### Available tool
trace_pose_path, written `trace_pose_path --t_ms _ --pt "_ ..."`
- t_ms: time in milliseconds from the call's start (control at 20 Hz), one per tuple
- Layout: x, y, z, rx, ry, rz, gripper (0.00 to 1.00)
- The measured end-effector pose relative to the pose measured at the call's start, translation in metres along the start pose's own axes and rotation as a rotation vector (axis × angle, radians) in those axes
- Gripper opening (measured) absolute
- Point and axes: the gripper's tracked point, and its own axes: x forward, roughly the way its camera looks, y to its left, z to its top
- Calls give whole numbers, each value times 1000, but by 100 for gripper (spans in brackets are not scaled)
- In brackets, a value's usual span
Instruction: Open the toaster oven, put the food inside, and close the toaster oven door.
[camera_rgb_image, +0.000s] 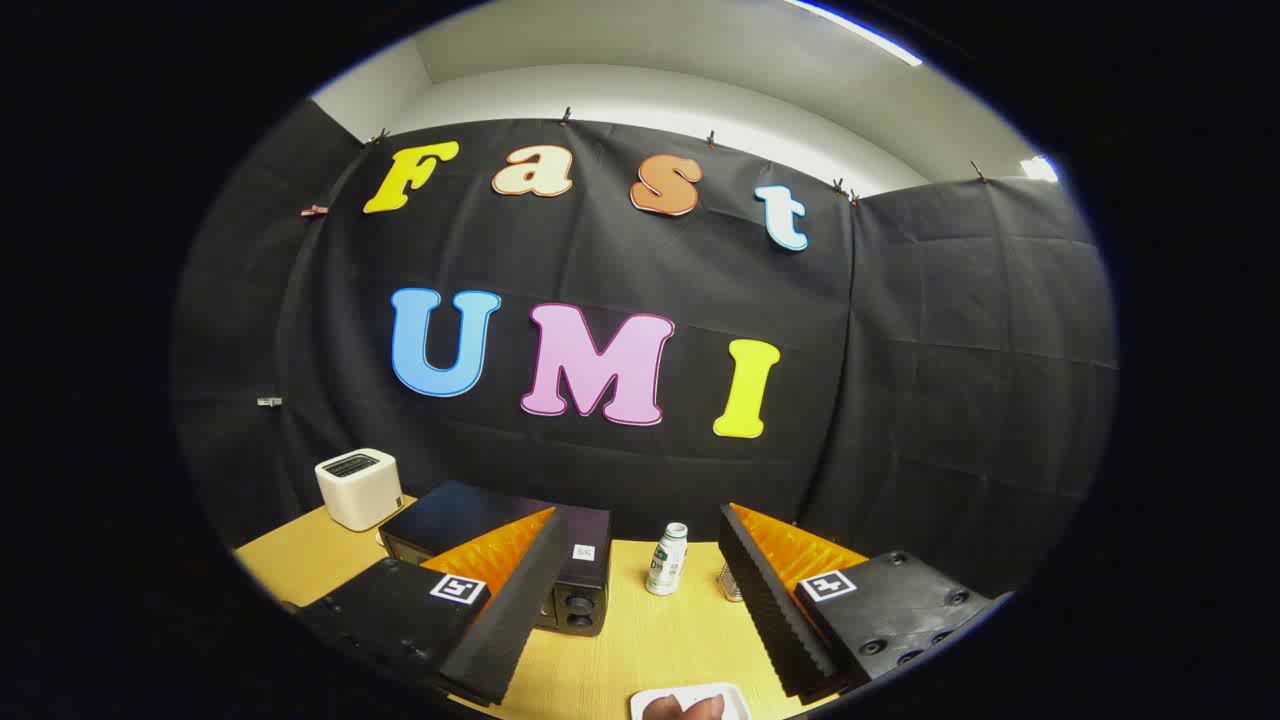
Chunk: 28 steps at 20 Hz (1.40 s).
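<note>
Gripper (640, 600) fingers spread wide, gripping nothing. Toaster oven (500, 550) on table (640, 650) behind left finger, door apparently shut. Food (690, 708) on white plate (730, 695) between fingers, likely soft, light: pinch gently at sides. Door probably stiff, hinged: pull by handle

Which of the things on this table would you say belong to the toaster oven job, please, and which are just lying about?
For the job:
- toaster oven, black, behind the left finger
- food on a white plate, between the fingers
- gripper, fingers open, holding nothing

Lying about:
- white toaster, far corner
- small bottle, ahead of the fingers
- small can beside it
</note>
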Motion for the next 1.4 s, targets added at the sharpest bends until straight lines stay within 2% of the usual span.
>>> trace_pose_path --t_ms 1400 --pt "9 -3 -11 13 9 -12 98"
